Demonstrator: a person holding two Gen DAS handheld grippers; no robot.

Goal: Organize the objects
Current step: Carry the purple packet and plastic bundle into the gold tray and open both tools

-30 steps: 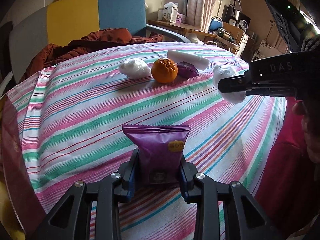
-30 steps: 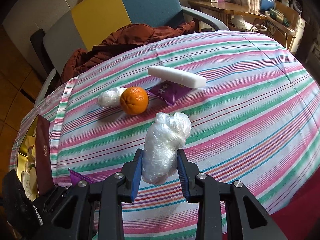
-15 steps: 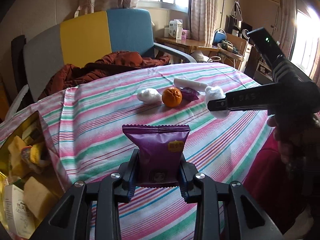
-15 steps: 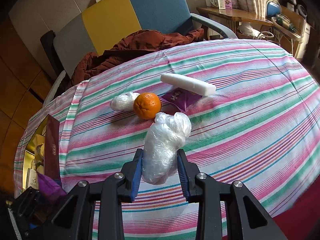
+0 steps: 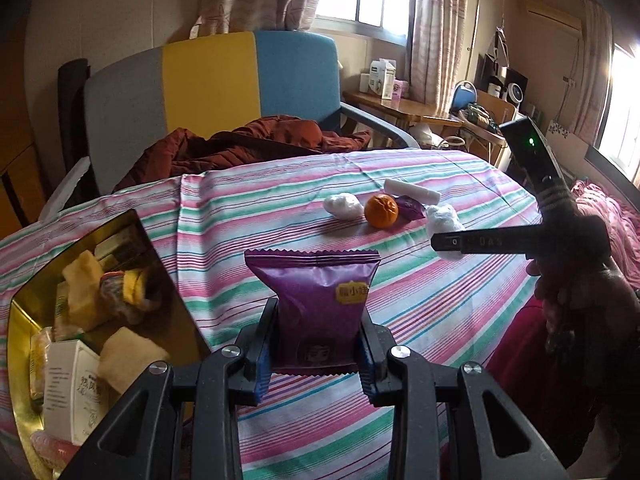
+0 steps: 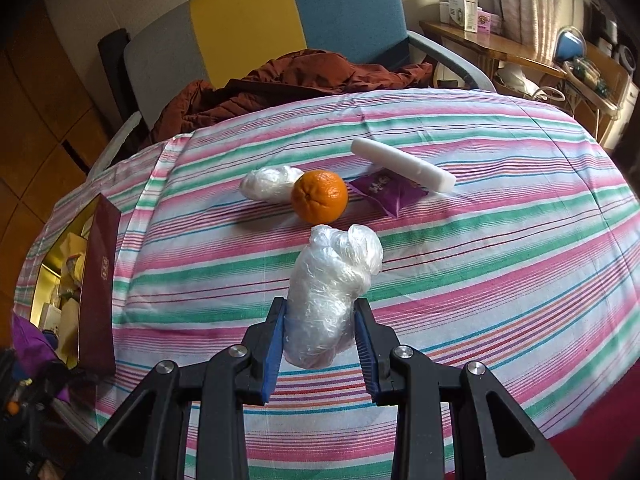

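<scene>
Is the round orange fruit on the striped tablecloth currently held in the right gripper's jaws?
No, the right gripper holds a crumpled clear plastic bundle; the round orange fruit rests on the striped tablecloth.

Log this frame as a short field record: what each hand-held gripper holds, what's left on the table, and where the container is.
left hand-held gripper: shut on purple packet
right hand-held gripper: shut on plastic-wrapped bundle
on tablecloth: orange, second wrapped bundle, second purple packet, white stick
box: open, at table's left edge, already holds several items
background: chair with brown jacket
</scene>
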